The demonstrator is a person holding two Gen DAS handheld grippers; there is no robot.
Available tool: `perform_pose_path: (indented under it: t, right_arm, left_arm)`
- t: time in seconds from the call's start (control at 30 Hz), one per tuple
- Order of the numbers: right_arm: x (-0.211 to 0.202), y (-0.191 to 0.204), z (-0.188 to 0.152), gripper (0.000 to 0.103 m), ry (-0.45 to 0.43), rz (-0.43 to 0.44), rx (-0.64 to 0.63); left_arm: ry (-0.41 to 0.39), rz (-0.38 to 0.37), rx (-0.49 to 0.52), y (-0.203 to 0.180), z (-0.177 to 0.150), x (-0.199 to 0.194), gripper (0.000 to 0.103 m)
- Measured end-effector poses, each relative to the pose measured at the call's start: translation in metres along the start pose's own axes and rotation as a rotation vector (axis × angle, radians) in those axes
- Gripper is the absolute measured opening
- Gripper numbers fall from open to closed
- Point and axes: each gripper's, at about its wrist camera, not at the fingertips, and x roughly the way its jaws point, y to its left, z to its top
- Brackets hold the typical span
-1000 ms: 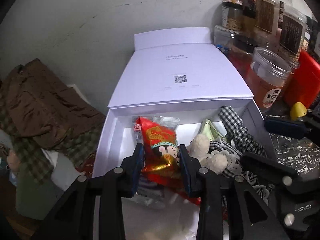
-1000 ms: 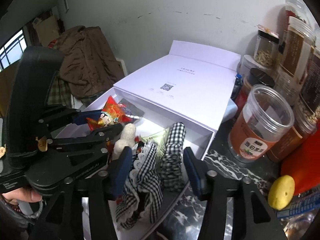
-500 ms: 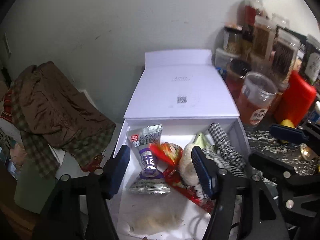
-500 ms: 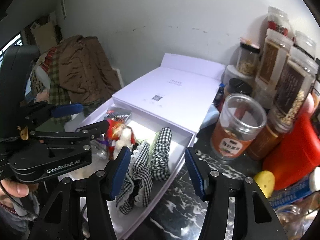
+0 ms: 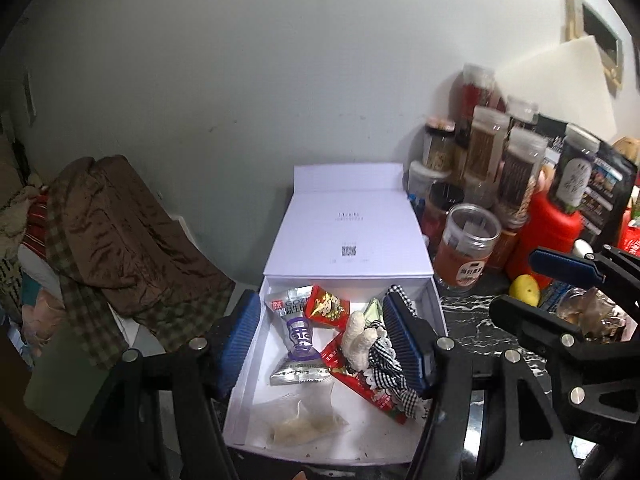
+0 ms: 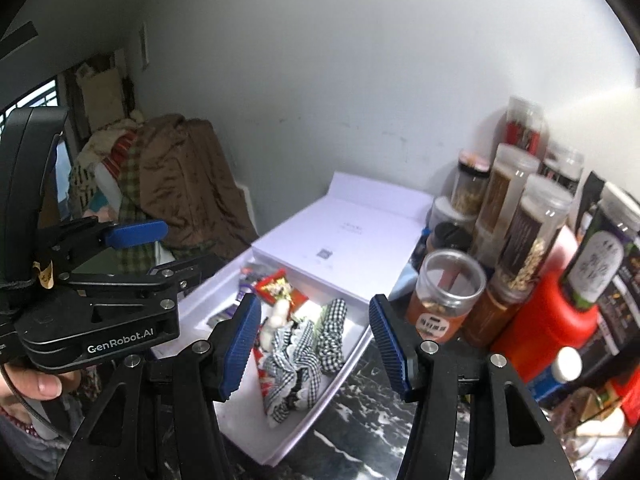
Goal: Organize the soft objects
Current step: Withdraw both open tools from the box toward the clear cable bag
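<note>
Gingham scrunchie (image 6: 294, 354) lengthwise in box (image 6: 352, 364)

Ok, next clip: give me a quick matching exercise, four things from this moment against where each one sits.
Things:
1. checkered cloth
2. yellow lemon
3. brown jacket
4. purple-print packet

Places:
A. on the dark marble counter, right of the white box
B. on the pile left of the box
C. inside the box, right side
D. inside the box, left of middle

Pairs: 1-C, 2-A, 3-B, 4-D
</note>
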Motion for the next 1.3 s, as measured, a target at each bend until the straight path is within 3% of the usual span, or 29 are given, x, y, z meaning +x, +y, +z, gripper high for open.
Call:
perform_pose_path:
  t: [0.27,0.63,0.83,0.93,1.3]
  right_arm:
    - [-0.045,0.007,0.000,0.057,-0.081,-0.003,-0.004]
    - [-0.100,0.016,-0.022,0.065,-0.156,0.009,-0.001]
    - [-0.121,0.023,-0.043,0.067,-0.164,0.016,0.007]
    - [-0.129,0.027,-0.055,0.067,-0.161,0.021,0.008]
    - [-0.139,0.042,-0.102,0.067,-0.106,0.048,0.035]
  left_arm:
    - [-0.083,0.000,0.014,-0.005,0.001,-0.053,0.063]
    - [-0.170,-0.023,0.012,-0.013,-0.018,-0.113,0.063]
    - [-0.169,-0.032,0.013,-0.018,-0.036,-0.134,0.066]
    - [-0.172,-0.034,0.011,-0.020,-0.047,-0.141,0.076]
    - [-0.102,-0.104,0.021,-0.022,-0.095,-0.146,0.076]
